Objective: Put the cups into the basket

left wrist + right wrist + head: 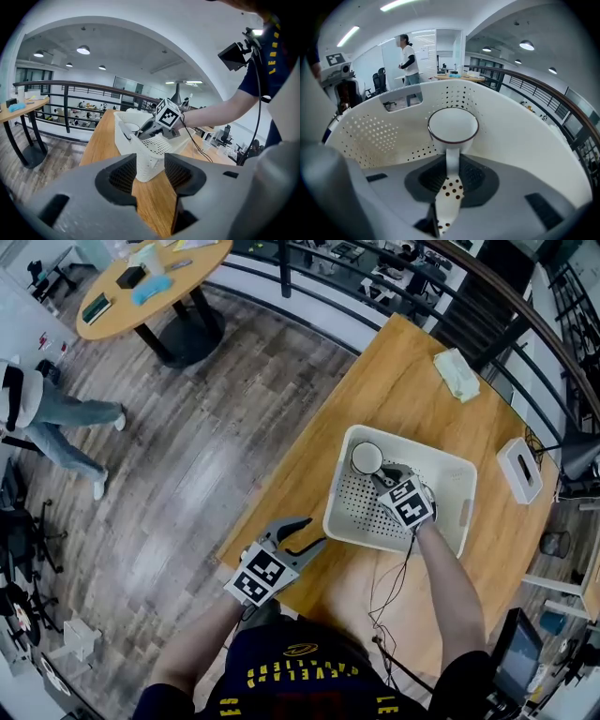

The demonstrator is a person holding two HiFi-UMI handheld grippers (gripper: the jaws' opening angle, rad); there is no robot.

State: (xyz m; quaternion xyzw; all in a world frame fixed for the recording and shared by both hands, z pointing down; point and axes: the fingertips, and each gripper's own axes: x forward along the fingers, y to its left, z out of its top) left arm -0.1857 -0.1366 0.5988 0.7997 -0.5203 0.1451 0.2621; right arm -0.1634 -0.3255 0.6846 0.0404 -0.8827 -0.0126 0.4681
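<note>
My right gripper (449, 176), clamped on the handle of the cup (453, 124), holds it low inside the basket (330, 512) for setting down, while my left gripper (307, 532) hangs open and empty beside the basket.

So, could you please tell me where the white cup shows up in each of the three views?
Head view: the cup sits in the upper left corner of the basket, by the right hand-held gripper.
Left gripper view: left of centre, rim showing inside the basket.
Right gripper view: dead centre, handle clamped in the jaws.
Shared landmark: the white basket.
</note>
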